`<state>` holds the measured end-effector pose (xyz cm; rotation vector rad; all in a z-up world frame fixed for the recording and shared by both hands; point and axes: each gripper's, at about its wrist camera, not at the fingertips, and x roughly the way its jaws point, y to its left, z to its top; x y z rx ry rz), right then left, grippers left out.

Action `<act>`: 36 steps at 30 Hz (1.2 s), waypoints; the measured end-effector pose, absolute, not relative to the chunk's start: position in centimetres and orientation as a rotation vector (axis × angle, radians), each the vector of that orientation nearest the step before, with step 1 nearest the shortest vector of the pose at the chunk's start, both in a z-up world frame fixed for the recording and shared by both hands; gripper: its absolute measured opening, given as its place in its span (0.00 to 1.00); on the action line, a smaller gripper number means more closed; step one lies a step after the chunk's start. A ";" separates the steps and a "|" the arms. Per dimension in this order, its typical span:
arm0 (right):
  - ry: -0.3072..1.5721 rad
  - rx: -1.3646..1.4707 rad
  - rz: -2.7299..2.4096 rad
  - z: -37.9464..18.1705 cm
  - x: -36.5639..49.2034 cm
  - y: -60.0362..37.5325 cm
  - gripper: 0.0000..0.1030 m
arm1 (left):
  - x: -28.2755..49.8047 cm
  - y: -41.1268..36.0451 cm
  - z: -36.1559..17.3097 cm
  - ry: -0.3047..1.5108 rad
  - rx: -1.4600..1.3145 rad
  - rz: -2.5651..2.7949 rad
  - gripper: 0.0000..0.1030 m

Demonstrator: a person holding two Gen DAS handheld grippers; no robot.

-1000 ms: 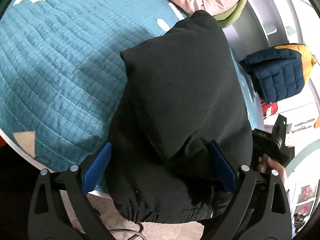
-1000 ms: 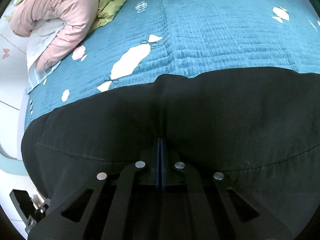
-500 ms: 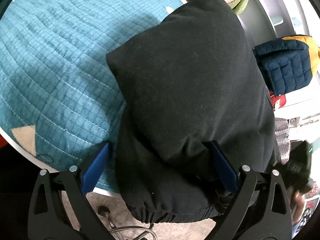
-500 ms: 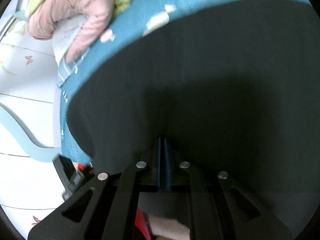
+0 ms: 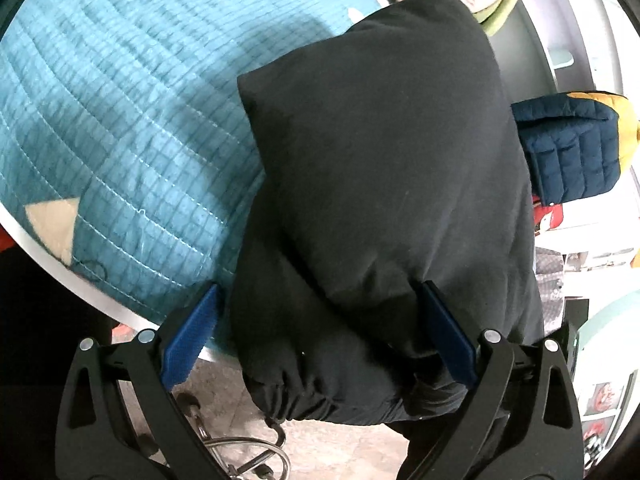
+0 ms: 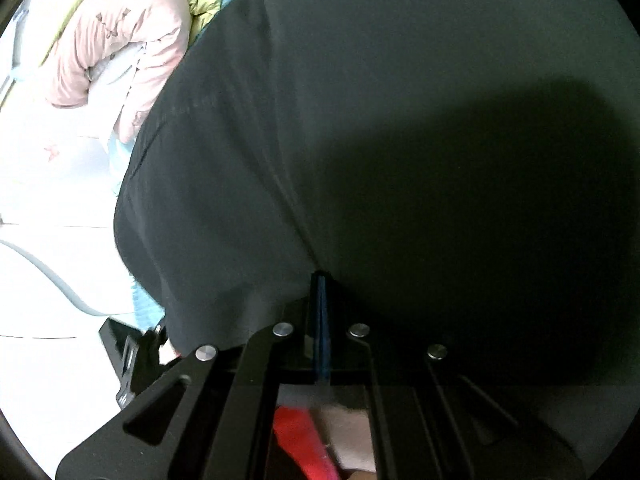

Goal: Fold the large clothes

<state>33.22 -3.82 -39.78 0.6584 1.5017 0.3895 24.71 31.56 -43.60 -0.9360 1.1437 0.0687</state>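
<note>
A bulky black garment [image 5: 380,180] lies folded double at the near edge of the bed, its gathered hem [image 5: 304,400] hanging over the floor. My left gripper [image 5: 320,320] stands open and wide around the lower part of it. Both blue pads [image 5: 188,336] show their inner faces and only their tips touch the cloth. In the right wrist view the black garment [image 6: 400,120] fills most of the picture. My right gripper [image 6: 320,284] is shut on a pinch of its fabric, which puckers into the closed pads.
The bed carries a teal quilt [image 5: 120,120] with pale patches. Pink and green padded jackets [image 6: 120,40] are heaped at its far end. A navy and yellow puffer jacket [image 5: 568,148] sits on the right. A metal chair base [image 5: 248,456] stands on the floor below.
The right gripper has swung across with the black fabric, which now fills its view. In the left view the top layer has spread wider, and the right hand's tool has left the picture.
</note>
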 end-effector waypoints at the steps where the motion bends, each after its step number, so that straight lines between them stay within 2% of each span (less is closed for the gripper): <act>1: 1.483 0.647 0.394 -40.1 33.2 -3.9 0.00 | 24.8 31.3 -43.8 1.152 -0.934 0.079 0.94; 5: 1.438 0.607 0.397 -40.9 33.6 -3.5 0.00 | 26.2 30.0 -43.3 1.169 -0.861 0.115 0.94; 6: 1.431 0.582 0.404 -40.5 33.5 -3.2 0.00 | 26.1 29.8 -42.8 1.157 -0.849 0.110 0.87; 7: 1.419 0.566 0.419 -40.1 33.4 -3.1 0.00 | 26.1 29.4 -41.9 1.136 -0.840 0.076 0.71; 8: 1.406 0.558 0.435 -39.8 33.2 -3.1 0.00 | 26.1 29.1 -41.0 1.118 -0.827 0.050 0.71; 10: 1.350 0.512 0.494 -38.9 32.6 -3.1 0.03 | 26.1 28.6 -39.3 1.087 -0.795 0.011 0.64; 13: 1.286 0.449 0.512 -37.3 31.3 -3.0 0.06 | 26.5 27.9 -37.0 1.075 -0.757 -0.028 0.61; 16: 1.221 0.437 0.534 -35.4 29.6 -2.5 0.32 | 27.5 26.7 -33.7 1.052 -0.693 -0.095 0.58; 17: 1.167 0.375 0.547 -34.2 28.9 -1.8 0.45 | 27.7 26.1 -32.6 1.051 -0.663 -0.112 0.58; 18: 1.122 0.320 0.559 -33.3 28.1 -1.2 0.53 | 28.1 25.3 -31.4 1.051 -0.623 -0.123 0.58; 20: 1.012 0.188 0.604 -31.5 26.2 0.4 0.58 | 28.3 24.5 -30.4 1.055 -0.605 -0.139 0.58; 23: 0.849 -0.057 0.679 -30.0 22.8 3.7 0.73 | 28.9 24.0 -29.8 1.072 -0.592 -0.143 0.58; 26: 0.735 -0.224 0.725 -30.0 20.0 5.7 0.80 | 28.4 25.4 -30.5 1.101 -0.596 -0.141 0.58; 29: 0.670 -0.340 0.721 -30.8 19.2 8.2 0.81 | 28.6 25.6 -30.7 1.115 -0.603 -0.148 0.58; 33: 0.658 -0.409 0.720 -32.3 20.5 10.9 0.81 | 28.8 25.6 -30.7 1.131 -0.596 -0.153 0.58; 36: 0.628 -0.484 0.686 -33.6 21.5 13.2 0.85 | 29.3 25.8 -30.9 1.149 -0.585 -0.159 0.58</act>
